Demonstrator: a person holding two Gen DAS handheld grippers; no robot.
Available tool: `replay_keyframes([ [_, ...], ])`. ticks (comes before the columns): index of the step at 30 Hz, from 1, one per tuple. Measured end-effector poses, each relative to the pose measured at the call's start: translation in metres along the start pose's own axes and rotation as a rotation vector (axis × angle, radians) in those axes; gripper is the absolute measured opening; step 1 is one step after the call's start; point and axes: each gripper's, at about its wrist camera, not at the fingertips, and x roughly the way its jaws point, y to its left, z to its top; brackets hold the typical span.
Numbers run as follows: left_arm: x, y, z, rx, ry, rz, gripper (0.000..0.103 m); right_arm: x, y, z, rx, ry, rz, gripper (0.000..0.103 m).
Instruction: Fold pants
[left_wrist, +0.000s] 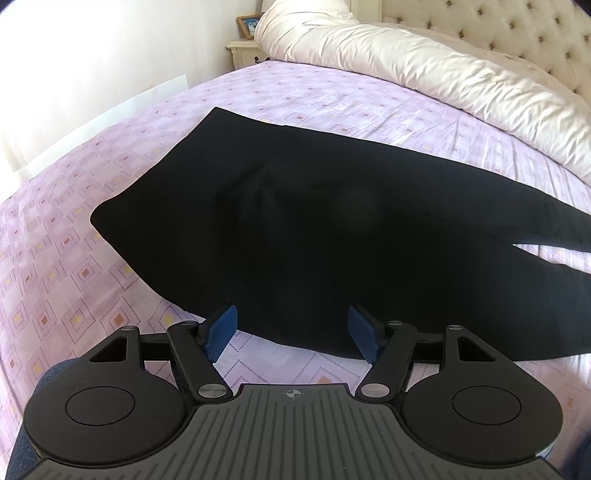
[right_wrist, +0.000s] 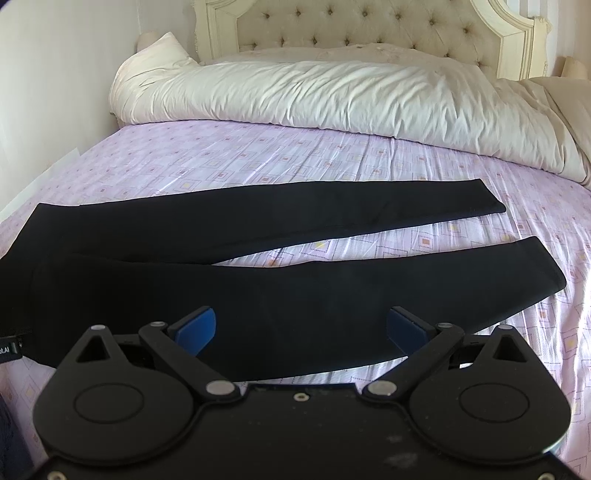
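Black pants (left_wrist: 295, 221) lie flat on a lilac patterned bed sheet (left_wrist: 92, 258). In the left wrist view I see the waist end, with the legs running off to the right. My left gripper (left_wrist: 291, 325) is open and empty, its blue pads just over the near edge of the pants. In the right wrist view the pants (right_wrist: 258, 295) show both legs spread apart, pointing right. My right gripper (right_wrist: 301, 325) is open and empty, hovering over the near leg.
A white rumpled duvet (right_wrist: 332, 96) lies across the head of the bed under a tufted cream headboard (right_wrist: 369, 22). A wall runs along the left side. A cream nightstand (left_wrist: 245, 51) with a picture frame stands at the far left corner.
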Motion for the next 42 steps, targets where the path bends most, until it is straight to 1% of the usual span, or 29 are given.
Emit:
replay_keyframes([
  [16, -0.001, -0.006, -0.003, 0.036, -0.009, 0.013, 0.065, 0.000, 0.002, -0.002, 0.002, -0.002, -0.008, 0.103],
  [30, 0.000, -0.011, -0.004, 0.058, -0.009, 0.024, 0.065, 0.000, 0.000, -0.002, 0.017, -0.002, 0.004, 0.103],
  [42, -0.002, -0.010, -0.004, 0.071, -0.010, 0.014, 0.065, 0.000, 0.000, -0.001, 0.012, 0.002, 0.008, 0.103],
])
